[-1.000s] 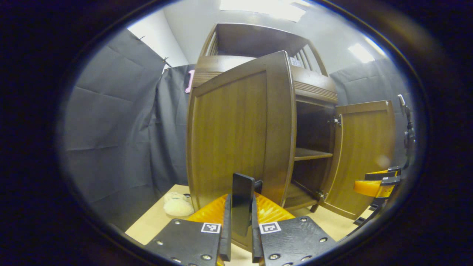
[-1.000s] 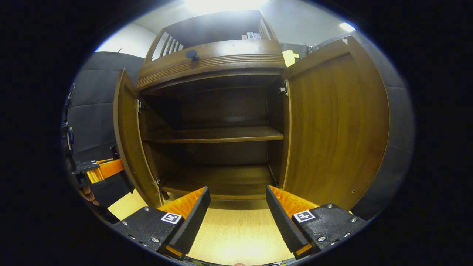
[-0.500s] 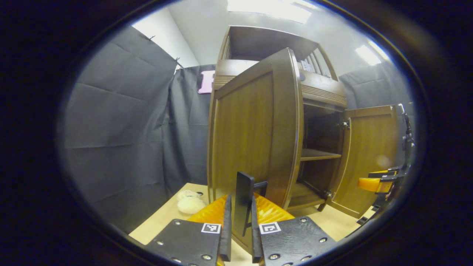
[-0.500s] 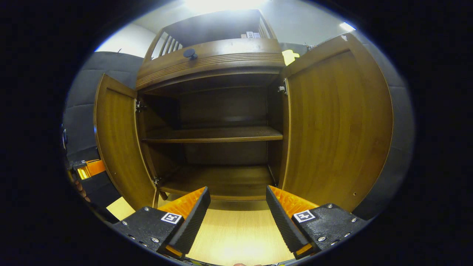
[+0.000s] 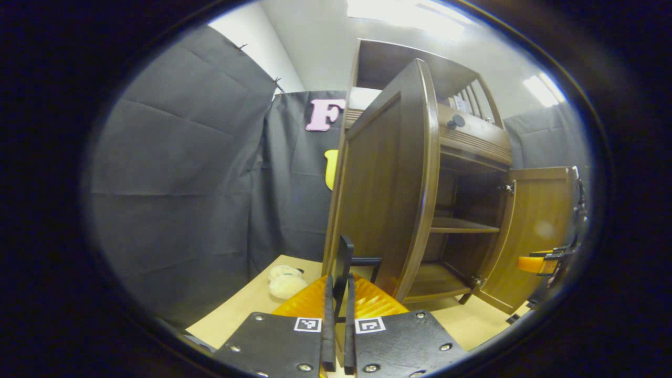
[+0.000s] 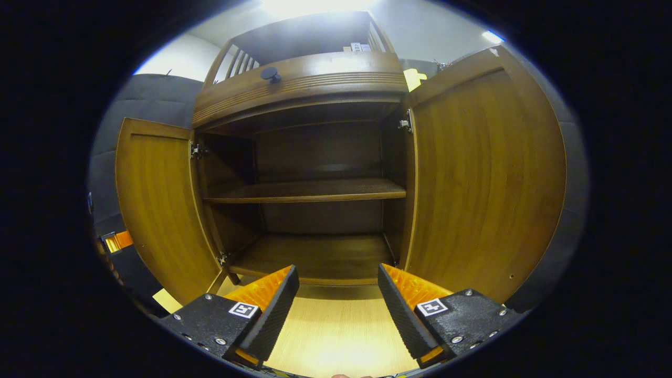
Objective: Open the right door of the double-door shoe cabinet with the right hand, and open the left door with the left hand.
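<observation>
Now the brown wooden double-door shoe cabinet (image 6: 304,84) stands with both doors swung wide; its two shelves hold nothing. If the left gripper (image 5: 338,294), jaws pinching the thin dark handle (image 5: 345,262) of the left door (image 5: 388,184), pulls further, I think the hinge could strain. The right gripper (image 6: 336,302) hangs with jaws spread before the right door (image 6: 478,184).

Both views are lit by ceiling panels (image 5: 404,13) w/ blown-out glare up top, cabinet interior (image 6: 315,157) is left in shadow, and straight edges are bowed by fisheye distortion.
</observation>
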Demonstrator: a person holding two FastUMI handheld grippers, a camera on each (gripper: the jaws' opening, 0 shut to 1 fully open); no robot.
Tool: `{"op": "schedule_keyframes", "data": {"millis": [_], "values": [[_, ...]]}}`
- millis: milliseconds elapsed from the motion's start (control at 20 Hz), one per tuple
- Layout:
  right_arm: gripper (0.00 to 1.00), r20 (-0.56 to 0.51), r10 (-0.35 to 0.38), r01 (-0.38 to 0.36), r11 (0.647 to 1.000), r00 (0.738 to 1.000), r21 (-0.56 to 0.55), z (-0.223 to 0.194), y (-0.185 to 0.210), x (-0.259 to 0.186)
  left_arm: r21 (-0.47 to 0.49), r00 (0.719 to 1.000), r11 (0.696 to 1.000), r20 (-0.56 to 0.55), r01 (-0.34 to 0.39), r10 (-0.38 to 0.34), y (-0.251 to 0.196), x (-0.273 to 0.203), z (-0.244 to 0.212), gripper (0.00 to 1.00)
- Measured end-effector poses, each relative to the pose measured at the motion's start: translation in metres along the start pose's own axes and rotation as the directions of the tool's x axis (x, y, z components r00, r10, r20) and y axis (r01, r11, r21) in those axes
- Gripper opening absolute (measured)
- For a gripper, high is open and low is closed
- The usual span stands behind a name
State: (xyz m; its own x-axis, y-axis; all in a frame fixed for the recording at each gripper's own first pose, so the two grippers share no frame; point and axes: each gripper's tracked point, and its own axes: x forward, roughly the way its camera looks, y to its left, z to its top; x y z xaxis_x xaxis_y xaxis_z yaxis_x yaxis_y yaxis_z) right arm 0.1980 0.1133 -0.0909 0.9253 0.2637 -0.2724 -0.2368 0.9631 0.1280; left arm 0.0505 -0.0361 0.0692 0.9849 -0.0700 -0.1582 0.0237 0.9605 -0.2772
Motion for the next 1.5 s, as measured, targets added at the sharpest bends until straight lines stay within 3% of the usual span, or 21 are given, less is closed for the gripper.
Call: {"op": "schedule_keyframes", "data": {"millis": [100,200,250,300,350,500,650,850,1000,1200,1300,1400,1500], "values": [[0.94,-0.007,-0.009,0.009,1.0,1.0,0.011,0.002,0.0,-0.002,-0.037,1.0,0.999,-0.003,0.011,-0.011,0.005,0.0,0.001,0.11],[0.92,-0.007,-0.012,0.012,1.0,1.0,0.009,0.003,0.001,-0.002,-0.045,0.999,0.999,-0.022,0.023,-0.024,0.016,-0.001,-0.004,0.05],[0.92,-0.006,-0.013,0.013,1.0,1.0,-0.003,0.004,0.0,-0.001,-0.043,0.999,0.999,-0.021,0.033,-0.033,0.021,-0.002,-0.002,0.08],[0.92,-0.007,-0.016,0.016,1.0,1.0,-0.017,0.006,0.0,-0.001,-0.03,0.998,0.998,-0.028,0.048,-0.049,0.024,-0.002,-0.001,0.11],[0.94,-0.015,-0.018,0.018,0.999,1.0,-0.027,0.006,-0.001,-0.001,-0.006,0.998,0.998,-0.034,0.061,-0.061,0.027,-0.004,-0.001,0.05],[0.94,-0.034,-0.015,0.014,1.0,0.999,-0.021,0.009,0.003,-0.003,0.071,0.997,0.995,-0.045,0.073,-0.07,0.041,-0.008,-0.004,0.08],[0.94,-0.014,-0.037,0.037,0.999,0.999,-0.02,0.016,0.002,-0.001,0.067,0.998,0.996,-0.024,0.065,-0.063,0.043,-0.008,0.0,0.05],[0.92,-0.019,-0.031,0.03,0.999,0.999,-0.029,0.018,0.0,-0.001,0.073,1.0,0.997,-0.011,0.008,-0.007,0.052,-0.012,0.003,0.08],[0.92,-0.021,-0.032,0.031,0.999,0.999,-0.011,0.015,-0.002,0.0,-0.019,0.998,0.998,0.023,-0.057,0.057,0.055,-0.025,0.016,0.12],[0.92,-0.049,-0.093,0.095,0.995,0.994,0.026,0.01,-0.018,-0.004,0.016,0.984,0.985,0.047,-0.171,0.17,0.064,-0.032,0.028,0.05],[0.94,-0.038,-0.097,0.099,0.994,0.995,0.042,0.014,-0.024,-0.007,0.015,0.978,0.979,0.053,-0.203,0.202,0.061,-0.037,0.033,0.1],[0.92,-0.016,-0.111,0.112,0.993,0.994,0.035,0.017,-0.037,-0.02,0.032,0.973,0.974,0.068,-0.224,0.222,0.056,-0.041,0.039,0.05],[0.92,0.0,-0.111,0.111,0.993,0.994,0.028,0.024,-0.048,-0.037,0.068,0.97,0.97,0.078,-0.235,0.229,0.044,-0.041,0.048,0.41]]}}
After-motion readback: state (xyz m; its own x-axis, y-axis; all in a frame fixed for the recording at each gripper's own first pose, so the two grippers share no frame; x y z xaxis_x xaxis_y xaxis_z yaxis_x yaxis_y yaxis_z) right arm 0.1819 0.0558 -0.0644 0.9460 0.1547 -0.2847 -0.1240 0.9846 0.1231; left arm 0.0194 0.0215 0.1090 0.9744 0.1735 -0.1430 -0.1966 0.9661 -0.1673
